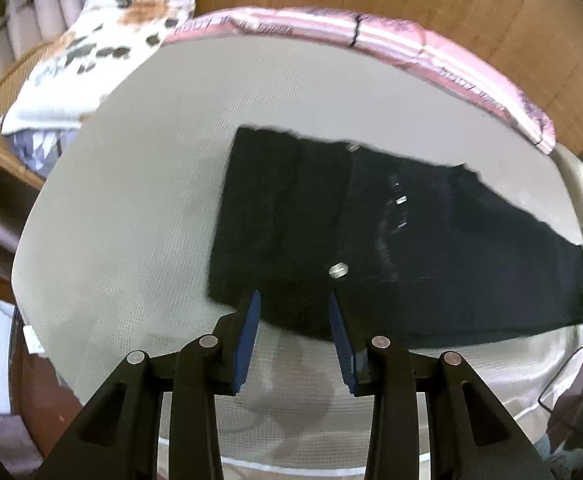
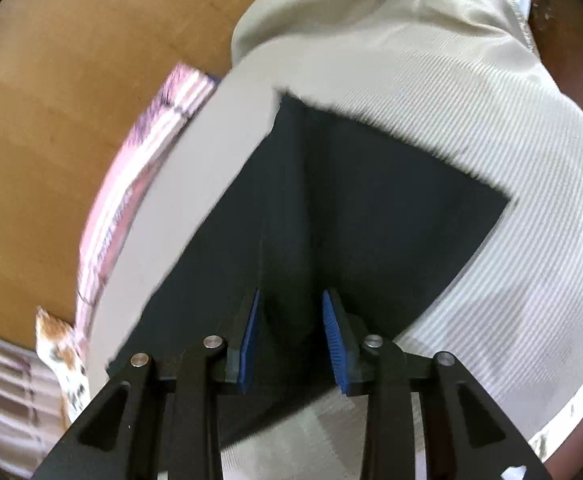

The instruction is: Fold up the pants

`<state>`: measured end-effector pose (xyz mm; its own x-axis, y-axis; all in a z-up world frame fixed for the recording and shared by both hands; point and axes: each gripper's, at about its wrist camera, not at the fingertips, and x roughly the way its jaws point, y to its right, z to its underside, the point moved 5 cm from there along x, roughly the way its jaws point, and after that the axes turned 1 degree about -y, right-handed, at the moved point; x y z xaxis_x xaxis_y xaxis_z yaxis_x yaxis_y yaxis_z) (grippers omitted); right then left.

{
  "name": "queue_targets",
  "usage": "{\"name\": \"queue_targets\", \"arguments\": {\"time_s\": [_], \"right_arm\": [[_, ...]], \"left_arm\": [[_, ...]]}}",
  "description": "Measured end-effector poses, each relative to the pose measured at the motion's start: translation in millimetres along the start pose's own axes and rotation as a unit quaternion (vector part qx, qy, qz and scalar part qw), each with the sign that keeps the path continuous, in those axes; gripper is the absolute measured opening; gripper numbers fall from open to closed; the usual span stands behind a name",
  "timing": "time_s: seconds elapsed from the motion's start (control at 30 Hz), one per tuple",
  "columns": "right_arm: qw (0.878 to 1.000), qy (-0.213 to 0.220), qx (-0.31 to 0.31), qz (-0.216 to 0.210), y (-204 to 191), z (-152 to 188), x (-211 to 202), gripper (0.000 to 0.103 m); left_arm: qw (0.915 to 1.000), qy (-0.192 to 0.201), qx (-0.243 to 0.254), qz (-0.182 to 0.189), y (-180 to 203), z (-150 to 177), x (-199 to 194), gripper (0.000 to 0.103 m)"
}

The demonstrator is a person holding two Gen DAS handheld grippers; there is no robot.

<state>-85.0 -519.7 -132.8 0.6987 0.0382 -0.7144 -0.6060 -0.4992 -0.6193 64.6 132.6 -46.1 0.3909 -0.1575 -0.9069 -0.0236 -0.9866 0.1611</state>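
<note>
Pants [image 1: 371, 232] folded flat; far end cut off.

black pants [image 1: 391, 240] — folded lengthwise, flat on the cloth.

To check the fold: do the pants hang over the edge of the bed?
No, the pants lie flat on the beige sheet, inside its edges.

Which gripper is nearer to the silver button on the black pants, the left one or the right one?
Left. The left gripper is open just below the silver button on the black pants. The right gripper is open over a plain part; no button shows there.
</note>
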Motion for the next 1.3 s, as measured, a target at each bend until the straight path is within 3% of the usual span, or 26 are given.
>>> {"name": "queue_targets", "arguments": {"time_s": [0.17, 0.3, 0.4, 0.53, 0.67, 0.77, 0.93, 1.13, 1.3], "right_arm": [[1.000, -0.002, -0.008, -0.017, -0.6, -15.4, 5.2, 0.030], [0.998, 0.000, -0.055, -0.010, -22.0, -17.9, 11.3, 0.013], [0.997, -0.011, -0.072, -0.023, -41.0, -16.2, 22.1, 0.013], [0.993, -0.032, -0.106, -0.036, -68.4, -8.1, 39.0, 0.014], [0.986, -0.091, -0.130, -0.059, -93.0, 8.4, 64.0, 0.022], [0.985, -0.091, -0.139, -0.055, -97.4, 14.4, 64.5, 0.025], [0.988, -0.059, -0.131, -0.065, -86.8, 6.3, 35.6, 0.027], [0.993, -0.023, -0.110, -0.018, -56.8, -22.5, 25.9, 0.031], [0.996, -0.021, -0.089, -0.019, -48.9, -45.3, 41.8, 0.031]], "left_arm": [[0.9982, 0.001, 0.050, 0.032, 52.5, -14.7, 7.0, 0.037], [0.9922, -0.008, 0.101, 0.072, 109.2, -26.5, 16.6, 0.037], [0.9856, -0.019, 0.130, 0.106, 152.6, -30.1, 30.9, 0.037], [0.9721, -0.032, 0.185, 0.141, 216.4, -21.9, 48.3, 0.037], [0.9544, -0.057, 0.241, 0.168, 271.6, -4.6, 66.5, 0.037], [0.9427, -0.076, 0.268, 0.183, 301.7, 10.9, 76.9, 0.037], [0.9323, -0.106, 0.281, 0.201, 319.2, 30.5, 91.2, 0.037], [0.9345, -0.118, 0.268, 0.202, 318.0, 32.2, 104.5, 0.037], [0.9354, -0.117, 0.268, 0.199, 317.4, 33.2, 107.1, 0.037]]}}
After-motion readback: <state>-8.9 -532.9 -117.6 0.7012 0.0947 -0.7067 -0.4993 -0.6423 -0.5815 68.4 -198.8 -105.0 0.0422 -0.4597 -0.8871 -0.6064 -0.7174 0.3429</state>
